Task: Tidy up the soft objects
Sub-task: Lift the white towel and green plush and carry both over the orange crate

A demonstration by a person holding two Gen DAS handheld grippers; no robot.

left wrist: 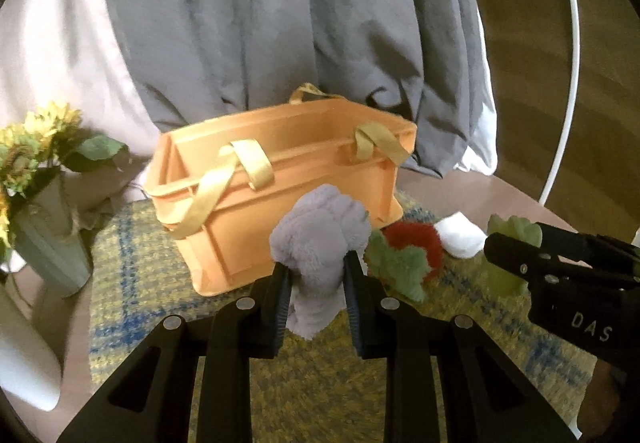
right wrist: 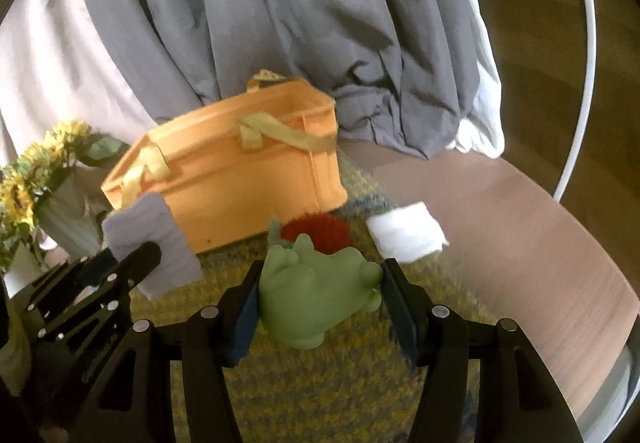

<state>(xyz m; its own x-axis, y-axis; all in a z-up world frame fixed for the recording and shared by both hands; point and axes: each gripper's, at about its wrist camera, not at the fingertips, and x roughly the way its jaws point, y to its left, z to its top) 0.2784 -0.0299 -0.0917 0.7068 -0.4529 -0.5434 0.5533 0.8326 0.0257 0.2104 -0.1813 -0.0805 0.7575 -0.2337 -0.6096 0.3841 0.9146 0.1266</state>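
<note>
My left gripper point(left wrist: 316, 291) is shut on a lilac plush cloth point(left wrist: 320, 243) and holds it above the mat, just in front of the orange crate point(left wrist: 280, 211). My right gripper point(right wrist: 320, 307) is shut on a green plush toy point(right wrist: 316, 295) and holds it above the mat. The orange crate point(right wrist: 240, 187) has yellow strap handles and an open top. A red fluffy toy point(right wrist: 320, 229) with green leaves lies by the crate's near corner. A white folded cloth point(right wrist: 406, 235) lies to its right. The left gripper with the lilac cloth point(right wrist: 160, 243) shows at the right view's left.
A yellow and blue woven mat point(left wrist: 140, 283) covers a round brown table point(right wrist: 520, 223). A grey vase with sunflowers point(left wrist: 44, 211) stands at the left. Grey and white bedding point(left wrist: 260, 23) hangs behind the crate. A white hoop point(left wrist: 572, 63) rises at the right.
</note>
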